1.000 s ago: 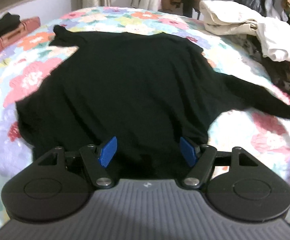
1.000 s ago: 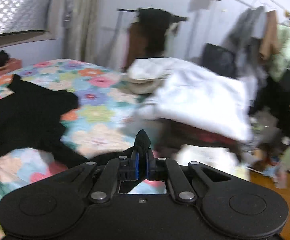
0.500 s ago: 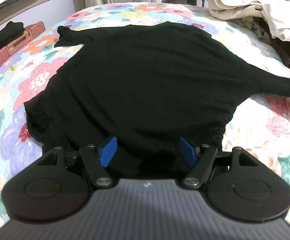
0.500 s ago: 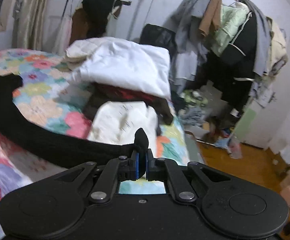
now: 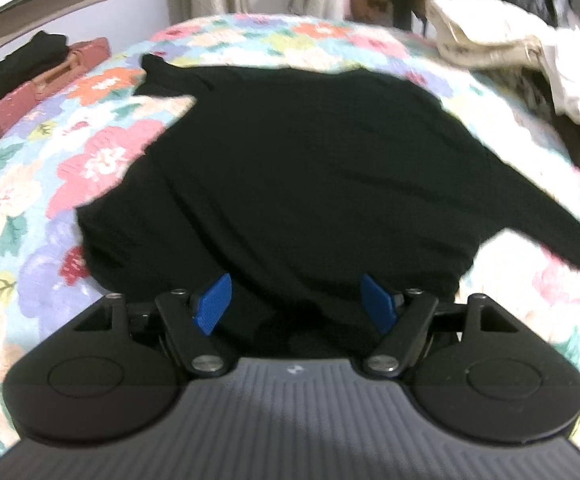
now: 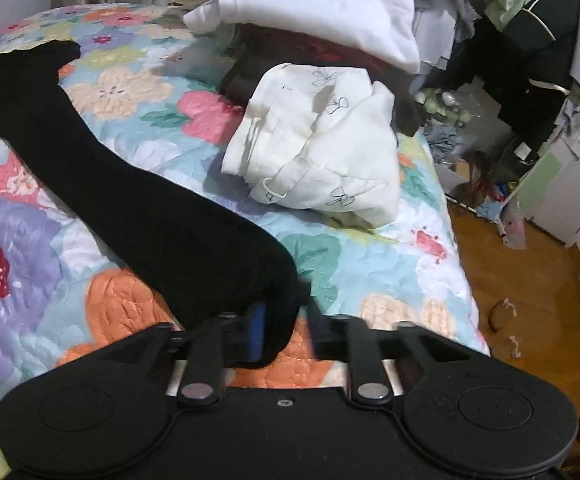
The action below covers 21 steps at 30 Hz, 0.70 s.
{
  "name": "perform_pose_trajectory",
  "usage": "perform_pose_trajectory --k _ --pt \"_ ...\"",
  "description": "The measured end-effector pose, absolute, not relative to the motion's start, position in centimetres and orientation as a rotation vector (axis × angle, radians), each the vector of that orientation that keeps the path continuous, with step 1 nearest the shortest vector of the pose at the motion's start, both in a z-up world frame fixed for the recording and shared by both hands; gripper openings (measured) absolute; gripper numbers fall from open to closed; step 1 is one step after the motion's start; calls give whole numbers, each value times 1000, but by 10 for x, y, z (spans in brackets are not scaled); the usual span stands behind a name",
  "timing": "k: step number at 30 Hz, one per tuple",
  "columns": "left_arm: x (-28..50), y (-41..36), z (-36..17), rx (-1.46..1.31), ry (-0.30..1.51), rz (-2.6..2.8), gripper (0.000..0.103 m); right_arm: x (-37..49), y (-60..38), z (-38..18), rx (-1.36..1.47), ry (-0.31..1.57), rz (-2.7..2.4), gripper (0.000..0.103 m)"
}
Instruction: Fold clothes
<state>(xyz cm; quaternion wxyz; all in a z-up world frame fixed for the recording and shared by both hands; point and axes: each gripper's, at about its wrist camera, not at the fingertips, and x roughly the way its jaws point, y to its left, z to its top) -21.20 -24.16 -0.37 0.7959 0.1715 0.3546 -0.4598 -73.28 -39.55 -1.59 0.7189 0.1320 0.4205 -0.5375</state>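
Bed [image 5: 102, 152]: covered by a floral quilt, filling most of both views; it carries everything below.
Black sweater [image 5: 310, 184]: spread flat across the quilt, body in the middle of the left wrist view, one sleeve [image 6: 138, 200] stretched out toward the right edge of the bed.
Clothes pile [image 6: 322, 4]: white and cream garments heaped at the far right side of the bed, well apart from the sweater body.
White folded garment [image 6: 326, 144]: lies on the quilt just beyond the sleeve, near it but apart.
Left tongs [image 5: 296, 306]: held low and level over the hem of the sweater, pointing along its body; the blue pads [image 5: 213, 304] stand wide apart, released, with dark cloth showing between them.
Right tongs [image 6: 284, 326]: tilted down toward the quilt near the bed's right edge; the sleeve's cuff end sits between the fingers, against the one blue pad in sight, but the fingers stand apart, released.
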Motion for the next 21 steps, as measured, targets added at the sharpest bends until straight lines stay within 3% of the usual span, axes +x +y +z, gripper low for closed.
perform_pose_trajectory --k 5,10,17,21 --pt "-183 -223 19 268 755 -942 74 -698 -383 41 262 816 -1065 57" --pt "-140 -213 36 167 748 -897 74 -584 -392 101 212 730 -680 59" --pt "-65 -208 56 90 748 -815 74 -362 -395 160 -48 921 -208 60" --pt "-29 -216 55 36 739 -832 71 -246 -403 155 -97 947 -107 62"
